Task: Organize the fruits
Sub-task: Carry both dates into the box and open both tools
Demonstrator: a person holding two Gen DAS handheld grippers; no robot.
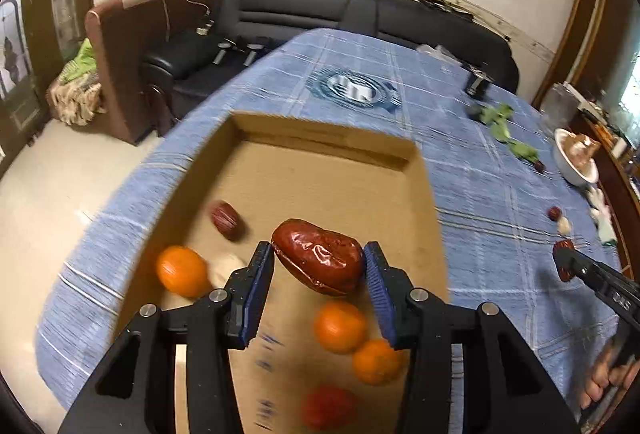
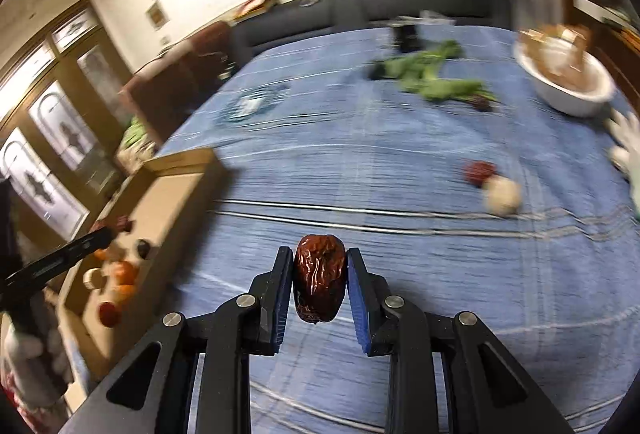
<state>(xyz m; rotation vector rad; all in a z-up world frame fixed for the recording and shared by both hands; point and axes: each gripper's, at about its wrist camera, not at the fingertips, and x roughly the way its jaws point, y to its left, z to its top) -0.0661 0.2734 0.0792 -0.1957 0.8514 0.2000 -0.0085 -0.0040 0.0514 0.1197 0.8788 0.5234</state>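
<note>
Your left gripper [image 1: 319, 266] clamps a date [image 1: 318, 256] over the box [image 1: 320, 138]; only that view shows oranges [image 1: 340, 326] beneath. Your right gripper [image 2: 320, 274] pinches a second date [image 2: 319, 284] above the cloth [image 2: 400, 162]. At 1 o'clock lie greens [image 2: 432, 74] and a bowl [image 2: 568, 90].

Inside the cardboard box [image 1: 416, 154] on the table [image 1: 500, 194]: oranges [image 1: 340, 326], a jujube [image 1: 227, 220]. Farther right, leafy greens [image 2: 432, 74], then a bowl [image 2: 568, 90].
</note>
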